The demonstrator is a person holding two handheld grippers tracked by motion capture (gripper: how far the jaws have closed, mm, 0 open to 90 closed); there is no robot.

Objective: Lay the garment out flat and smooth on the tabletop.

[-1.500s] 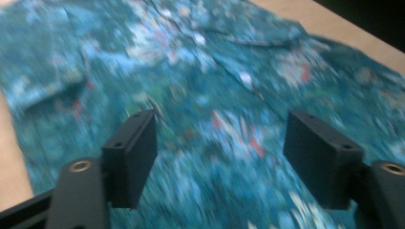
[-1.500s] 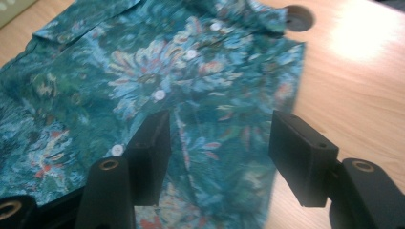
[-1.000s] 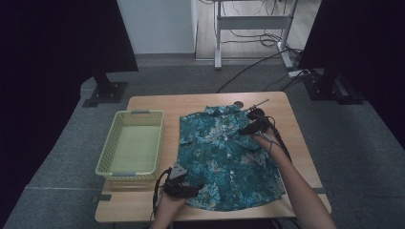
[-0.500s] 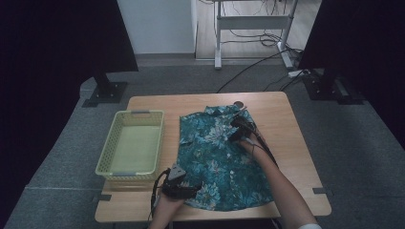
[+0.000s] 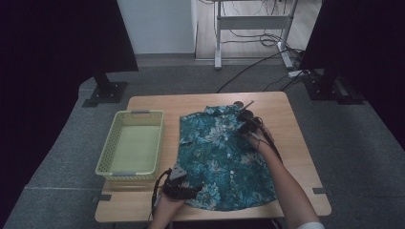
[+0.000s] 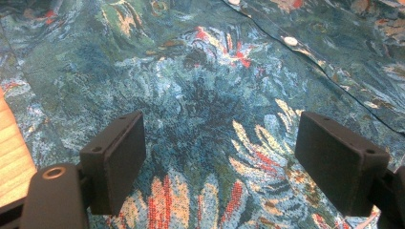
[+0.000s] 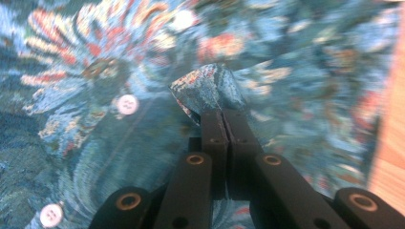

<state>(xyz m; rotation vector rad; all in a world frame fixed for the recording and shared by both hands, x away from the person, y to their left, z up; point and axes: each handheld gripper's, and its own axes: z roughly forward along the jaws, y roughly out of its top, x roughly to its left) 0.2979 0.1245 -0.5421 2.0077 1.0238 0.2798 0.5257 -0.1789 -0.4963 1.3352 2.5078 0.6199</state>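
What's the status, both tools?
Left tool open over teal floral button shirt. Right tool shut on a shirt fold. Yellow plastic basket beside it, nothing blocking.

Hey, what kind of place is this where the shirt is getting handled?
Likely a lab or recording studio, not a home: a lone wooden table on grey carpet, black curtains on both sides, and loose cables running to a stand behind.

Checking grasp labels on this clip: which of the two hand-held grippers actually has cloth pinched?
The right hand-held gripper: its jaws are shut on a raised fold of the shirt. The left hand-held gripper hangs open above flat cloth.
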